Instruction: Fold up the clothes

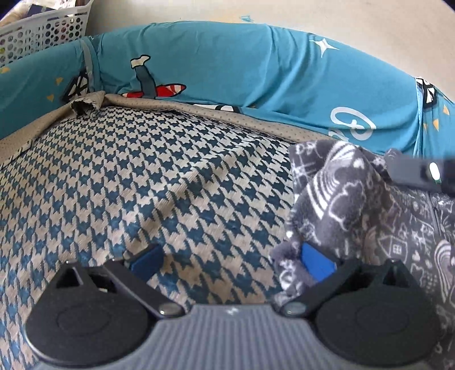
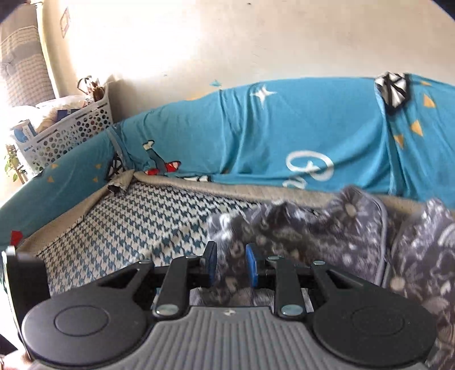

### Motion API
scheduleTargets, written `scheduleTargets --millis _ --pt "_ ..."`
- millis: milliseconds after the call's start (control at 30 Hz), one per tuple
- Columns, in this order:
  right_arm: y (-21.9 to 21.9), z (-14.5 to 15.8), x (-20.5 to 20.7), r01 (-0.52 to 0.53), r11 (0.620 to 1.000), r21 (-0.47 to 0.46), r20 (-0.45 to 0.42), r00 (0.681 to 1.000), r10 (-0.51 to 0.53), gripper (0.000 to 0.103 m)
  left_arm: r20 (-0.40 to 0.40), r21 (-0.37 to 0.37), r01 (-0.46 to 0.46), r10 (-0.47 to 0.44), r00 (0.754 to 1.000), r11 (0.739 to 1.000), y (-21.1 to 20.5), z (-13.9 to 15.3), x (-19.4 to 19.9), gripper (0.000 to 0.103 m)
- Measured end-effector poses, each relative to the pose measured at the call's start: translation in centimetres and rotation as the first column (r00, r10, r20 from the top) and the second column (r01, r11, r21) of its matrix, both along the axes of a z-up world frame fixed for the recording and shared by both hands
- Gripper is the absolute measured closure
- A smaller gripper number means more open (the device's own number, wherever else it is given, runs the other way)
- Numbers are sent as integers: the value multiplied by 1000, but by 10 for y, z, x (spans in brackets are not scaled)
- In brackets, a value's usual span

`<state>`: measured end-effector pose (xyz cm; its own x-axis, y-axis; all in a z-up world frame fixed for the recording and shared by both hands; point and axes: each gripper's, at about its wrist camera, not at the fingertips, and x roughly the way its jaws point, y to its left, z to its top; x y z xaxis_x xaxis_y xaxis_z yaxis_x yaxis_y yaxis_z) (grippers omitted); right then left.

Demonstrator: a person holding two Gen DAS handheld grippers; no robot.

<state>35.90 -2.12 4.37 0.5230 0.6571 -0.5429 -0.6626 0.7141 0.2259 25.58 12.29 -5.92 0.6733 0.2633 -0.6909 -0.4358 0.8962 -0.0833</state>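
Perforated laundry basket (image 2: 68, 133) far left, beyond the houndstooth bed cover (image 1: 142, 176). Left gripper (image 1: 231, 260) fingers spread wide, the right one against the grey printed fleece garment (image 1: 341, 205) at cover's right side. Right gripper (image 2: 231, 266) fingers pinching a fleece fold. Bolster script unreadable; garment axis unclear.

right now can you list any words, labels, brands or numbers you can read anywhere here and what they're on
Blue cushion cover: large white cursive lettering, cut off by the grey patterned garment; only a "P"-like loop shows, no whole word readable.
Paper on the wall: too small and washed out to read.
Items in the white perforated basket: possible packaging print, too blurred to read.
Both grippers: a small pale mark on the grey body, no legible text.
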Motion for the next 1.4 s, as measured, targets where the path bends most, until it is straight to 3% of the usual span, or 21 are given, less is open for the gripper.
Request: scheduleTargets --millis 133,367,633,700,733,767,833,900,967,1000,1067,1133,1233,1333,1400 --pt "17 9 15 -63 997 -38 56 996 65 79 1 -11 3 -3 1000 1000 1 1 -1 0" --pt "66 12 51 -194 961 -197 47 977 206 77 1 -8 3 -3 1000 1000 -1 1 -3 0" --pt "112 -23 69 -259 879 -401 -56 964 259 77 3 -5 6 -6 1000 1000 -2 3 -5 0" --pt "116 -33 74 -258 863 -435 -87 966 245 92 5 11 5 -5 1000 1000 -4 5 -5 0" --pt "118 -36 76 -258 857 -446 -95 966 241 94 9 24 6 -6 1000 1000 -5 7 -5 0" --pt "116 -36 77 -251 869 -425 -90 968 235 96 14 41 8 -8 1000 999 -7 9 -5 0" --pt "105 -24 85 -199 936 -289 -81 980 184 97 24 75 11 -13 1000 997 -10 14 -5 0" --pt "93 -13 93 -141 979 -145 -80 988 130 97 55 101 7 -12 998 995 -12 20 -7 0" --pt "81 -4 101 -51 999 6 -76 996 52 101 65 120 16 -24 998 993 -14 23 -6 0" --pt "79 -2 102 -15 999 37 -60 998 17 101 37 137 22 -27 999 990 -15 21 -3 0" --pt "80 -1 104 29 998 52 -41 999 -26 100 -30 162 20 -15 999 987 -14 14 4 0" --pt "83 -1 103 29 999 24 -54 998 -28 100 -37 123 -2 7 999 992 -7 13 4 0" --pt "76 0 94 18 1000 -4 -40 999 -18 100 -57 169 -81 92 994 982 0 16 6 0" --pt "59 1 83 40 999 -13 -40 998 -40 100 4 52 -134 134 991 990 15 23 -1 0" --pt "40 -1 74 75 997 -14 -48 996 -76 100 53 18 -114 113 992 993 14 29 -3 0"
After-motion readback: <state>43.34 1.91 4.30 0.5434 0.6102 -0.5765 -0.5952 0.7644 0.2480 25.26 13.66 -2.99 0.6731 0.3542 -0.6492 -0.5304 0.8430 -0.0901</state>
